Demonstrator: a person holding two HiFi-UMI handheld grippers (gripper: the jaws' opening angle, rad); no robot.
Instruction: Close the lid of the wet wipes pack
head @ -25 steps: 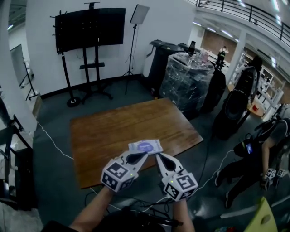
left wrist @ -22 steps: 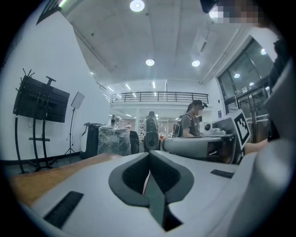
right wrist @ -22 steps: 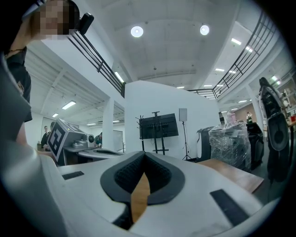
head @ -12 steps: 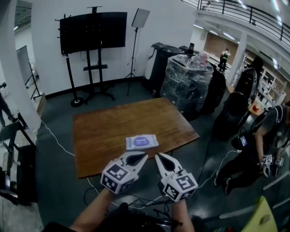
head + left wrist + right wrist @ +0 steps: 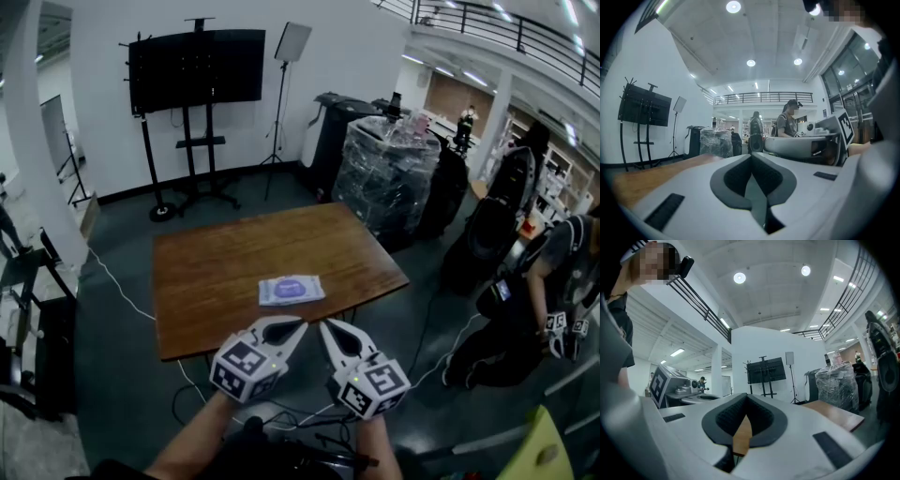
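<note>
The wet wipes pack (image 5: 292,290) is a pale flat packet with a purple oval on top; it lies near the front edge of the wooden table (image 5: 206,272), and its lid looks flat. My left gripper (image 5: 298,325) and right gripper (image 5: 324,325) hover side by side just off the table's front edge, a short way short of the pack, touching nothing. In the left gripper view the left gripper (image 5: 751,155) has its jaws together and nothing in them. The right gripper (image 5: 746,395) also has its jaw tips meeting, with only the tabletop showing through the gap behind.
A black screen on a stand (image 5: 197,66) and a light stand (image 5: 281,84) are at the back wall. A film-wrapped pallet (image 5: 389,169) stands beyond the table's right corner. A person (image 5: 534,300) crouches at the right. Cables (image 5: 122,295) trail on the floor.
Both grippers have drawn back from the pack toward me, from touching its near edge to hanging off the table's front edge. The pack stays flat on the table.
</note>
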